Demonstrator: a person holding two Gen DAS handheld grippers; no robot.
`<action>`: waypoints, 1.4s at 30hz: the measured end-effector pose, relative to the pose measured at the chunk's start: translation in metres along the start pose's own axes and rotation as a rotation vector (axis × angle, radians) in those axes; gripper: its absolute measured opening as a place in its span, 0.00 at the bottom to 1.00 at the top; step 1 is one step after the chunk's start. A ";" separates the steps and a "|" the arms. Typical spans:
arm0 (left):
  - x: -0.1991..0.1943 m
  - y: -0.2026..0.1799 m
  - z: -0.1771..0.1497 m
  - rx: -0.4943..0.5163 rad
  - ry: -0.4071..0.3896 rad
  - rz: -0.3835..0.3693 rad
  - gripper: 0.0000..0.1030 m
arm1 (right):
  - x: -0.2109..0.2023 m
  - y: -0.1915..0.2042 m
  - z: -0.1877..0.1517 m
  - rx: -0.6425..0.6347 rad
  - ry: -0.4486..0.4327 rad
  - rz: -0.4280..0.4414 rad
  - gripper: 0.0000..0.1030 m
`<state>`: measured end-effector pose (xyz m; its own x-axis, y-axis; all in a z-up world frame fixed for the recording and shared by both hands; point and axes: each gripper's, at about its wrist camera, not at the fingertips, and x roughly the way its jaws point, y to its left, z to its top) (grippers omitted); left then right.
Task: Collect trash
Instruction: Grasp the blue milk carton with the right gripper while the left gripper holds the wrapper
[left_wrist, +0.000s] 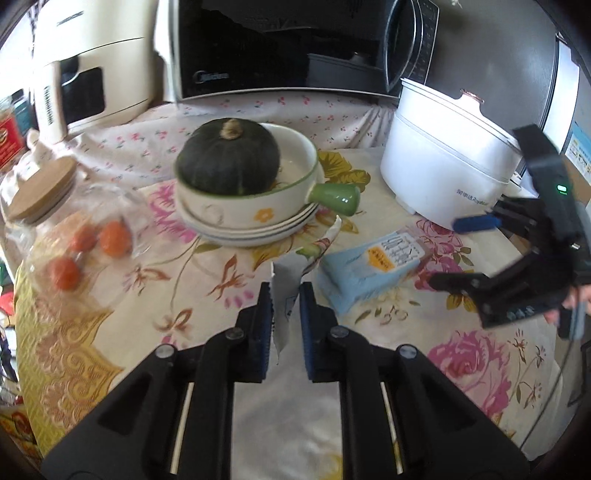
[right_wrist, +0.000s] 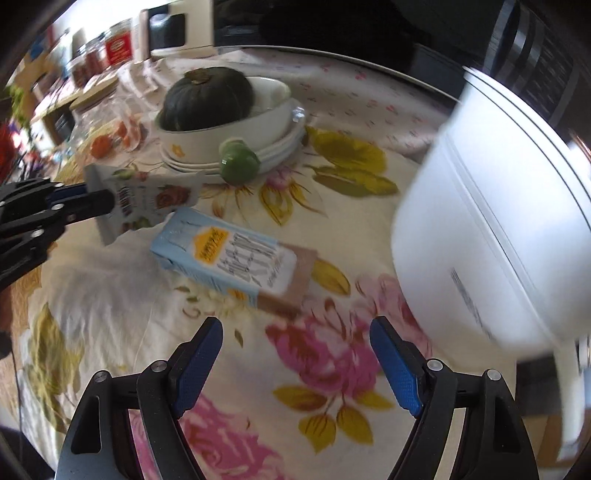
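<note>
A torn snack pouch (left_wrist: 286, 295) stands edge-on between the blue pads of my left gripper (left_wrist: 285, 291), which is shut on it. From the right wrist view the same pouch (right_wrist: 147, 201) shows its printed face, lifted off the cloth in the left gripper (right_wrist: 96, 201). A light blue carton (left_wrist: 373, 266) lies flat on the floral tablecloth (left_wrist: 480, 362), to the right of the pouch. My right gripper (right_wrist: 297, 328) is open just short of that carton (right_wrist: 236, 264), nothing between its pads. It also appears at the right edge of the left wrist view as the right gripper (left_wrist: 460, 251).
A green pumpkin (left_wrist: 228, 160) sits in a handled bowl (left_wrist: 251, 206) on stacked plates behind the trash. A white electric pot (left_wrist: 448, 162) stands at the right, close to the carton. A glass jar with tomatoes (left_wrist: 70, 236) is at the left, a microwave (left_wrist: 295, 48) at the back.
</note>
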<state>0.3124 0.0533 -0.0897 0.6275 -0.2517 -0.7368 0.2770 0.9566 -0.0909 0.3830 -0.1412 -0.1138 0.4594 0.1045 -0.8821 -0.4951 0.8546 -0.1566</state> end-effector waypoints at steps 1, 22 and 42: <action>-0.004 0.003 -0.004 0.001 -0.003 0.008 0.15 | 0.004 0.005 0.005 -0.039 0.001 -0.007 0.81; -0.029 0.035 -0.037 -0.085 0.058 0.014 0.15 | 0.037 0.069 0.024 -0.301 0.103 -0.060 0.67; -0.130 -0.051 -0.082 -0.030 0.097 0.026 0.15 | -0.099 0.085 -0.111 -0.046 0.112 -0.079 0.60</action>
<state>0.1568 0.0497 -0.0439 0.5601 -0.2131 -0.8006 0.2385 0.9669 -0.0905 0.2135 -0.1354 -0.0889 0.4139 -0.0218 -0.9101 -0.4956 0.8332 -0.2453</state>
